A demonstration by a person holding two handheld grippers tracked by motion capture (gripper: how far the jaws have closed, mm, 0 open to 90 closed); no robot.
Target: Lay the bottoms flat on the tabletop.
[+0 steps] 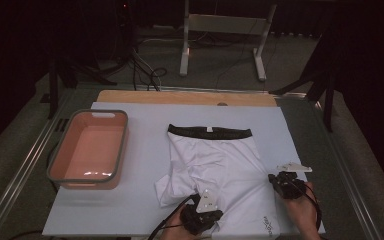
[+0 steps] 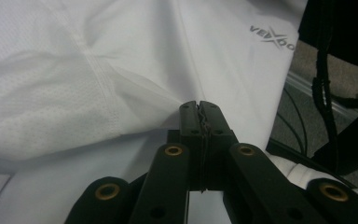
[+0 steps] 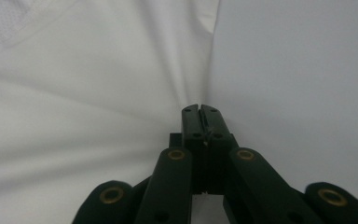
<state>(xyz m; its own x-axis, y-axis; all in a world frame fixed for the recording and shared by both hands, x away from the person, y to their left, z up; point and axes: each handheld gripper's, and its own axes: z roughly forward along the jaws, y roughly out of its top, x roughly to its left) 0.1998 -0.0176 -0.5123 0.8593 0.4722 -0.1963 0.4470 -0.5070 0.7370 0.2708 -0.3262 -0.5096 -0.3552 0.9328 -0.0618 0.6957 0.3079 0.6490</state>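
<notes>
Two grippers are pinching the near end of a white shirt on the table.

Nearest the person, the left gripper (image 1: 203, 214) and right gripper (image 1: 282, 182) are each clamping a fold of the white shirt (image 1: 225, 170), jaws pressed together on the cloth. Its long axis is running away from the person, black collar (image 1: 210, 132) pointing to the far edge. Farther left, a pink basin (image 1: 55, 167) is sitting on the table (image 1: 140, 200).

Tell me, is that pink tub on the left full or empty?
Empty. The high view looks straight into the pink tub and shows only its bare bottom; nothing lies inside.
</notes>
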